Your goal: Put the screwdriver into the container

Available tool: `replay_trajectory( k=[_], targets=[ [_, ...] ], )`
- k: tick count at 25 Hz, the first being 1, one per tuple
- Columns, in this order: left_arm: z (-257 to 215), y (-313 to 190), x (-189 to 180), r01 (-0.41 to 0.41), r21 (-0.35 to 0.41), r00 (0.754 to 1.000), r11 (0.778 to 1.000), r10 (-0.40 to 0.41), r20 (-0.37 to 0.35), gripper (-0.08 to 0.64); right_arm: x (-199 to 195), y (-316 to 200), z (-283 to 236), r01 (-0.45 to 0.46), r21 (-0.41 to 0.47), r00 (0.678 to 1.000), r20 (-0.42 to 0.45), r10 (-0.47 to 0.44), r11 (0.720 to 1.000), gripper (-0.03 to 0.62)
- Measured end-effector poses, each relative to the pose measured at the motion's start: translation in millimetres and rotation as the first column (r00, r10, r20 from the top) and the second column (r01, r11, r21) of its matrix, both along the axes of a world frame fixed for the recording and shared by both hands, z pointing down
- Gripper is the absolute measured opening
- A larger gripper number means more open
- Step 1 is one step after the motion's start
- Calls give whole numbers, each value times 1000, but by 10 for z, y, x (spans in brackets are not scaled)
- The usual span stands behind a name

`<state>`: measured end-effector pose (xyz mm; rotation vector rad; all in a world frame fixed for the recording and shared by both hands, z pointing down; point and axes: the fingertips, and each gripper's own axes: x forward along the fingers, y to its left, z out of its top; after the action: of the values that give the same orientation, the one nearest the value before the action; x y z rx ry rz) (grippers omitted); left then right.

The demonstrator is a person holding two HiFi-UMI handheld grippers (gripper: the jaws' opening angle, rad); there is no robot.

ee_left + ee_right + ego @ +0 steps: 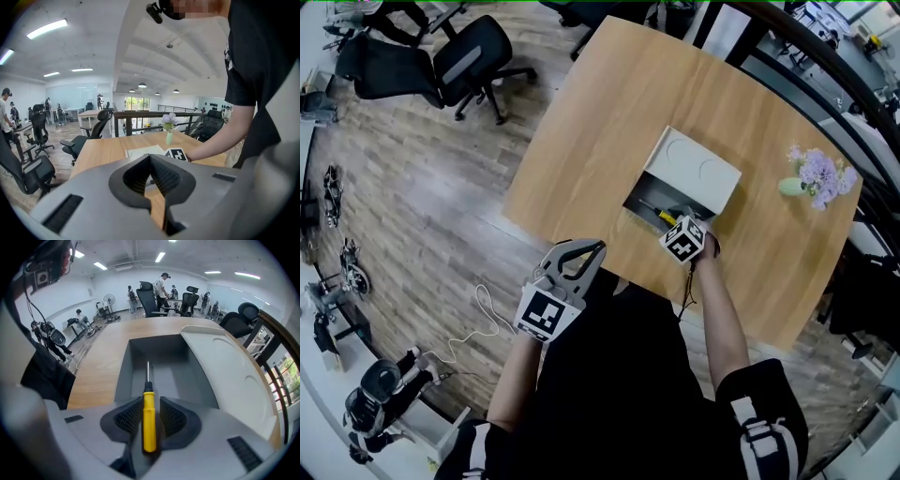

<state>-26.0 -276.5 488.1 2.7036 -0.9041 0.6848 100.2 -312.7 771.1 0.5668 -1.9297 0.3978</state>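
"What has the right gripper (151,398) got?"

"The screwdriver (149,423). Its 2 jaws are clamped on the yellow handle, and the thin metal shaft points straight ahead, away from the person."

"And where is that, against the box?"

"Right at the open grey container (123,366). The shaft reaches in over its floor, between the side walls. I cannot tell whether the tip touches the bottom. From above, the handle shows just inside the container's near edge."

"The left gripper (592,247)?"

"Held back by the person's body, short of the table's near edge. Its jaws are closed tip to tip with nothing between them, and it points toward the table."

"What else is around?"

"The white lid (694,169), with 2 round dimples, sits over the far side of the container. Both are on a pale wooden table (609,103). A small vase of purple flowers (814,178) stands to the right, well apart from the box. A black office chair (459,61) is out on the plank floor to the left."
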Motion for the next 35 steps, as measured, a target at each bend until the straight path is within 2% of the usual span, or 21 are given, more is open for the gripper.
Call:
replay_trajectory(
  k=[5, 14, 17, 19, 23, 30, 35],
  targets=[
    [32, 16, 34, -40, 13, 999, 999, 40, -8, 22, 42, 41, -152, -38, 47, 999, -11, 39, 998, 123],
    [-106, 4, 49, -90, 41, 993, 995, 93, -70, 21, 182, 124, -406, -96, 106, 994, -42, 101, 990, 121],
    [-129, 20, 35, -110, 48, 990, 993, 114, -84, 23, 100, 216, -553, -114, 105, 993, 17, 113, 988, 49],
    [-145, 37, 28, -127, 55, 987, 990, 132, -91, 22, 15, 292, -666, -125, 102, 990, 70, 119, 987, 32],
    [-145, 61, 5, -167, 67, 979, 984, 173, -109, 21, -115, 439, -837, -169, 123, 981, 114, 155, 978, 25],
    [-159, 114, 18, -262, 84, 951, 962, 272, -146, 22, -220, 638, -1264, -297, 196, 944, 205, 257, 935, 25],
    [-55, 133, 133, -350, 79, 920, 933, 358, -160, 23, -157, 695, -1607, -413, 248, 894, 296, 337, 876, 25]
  ],
)
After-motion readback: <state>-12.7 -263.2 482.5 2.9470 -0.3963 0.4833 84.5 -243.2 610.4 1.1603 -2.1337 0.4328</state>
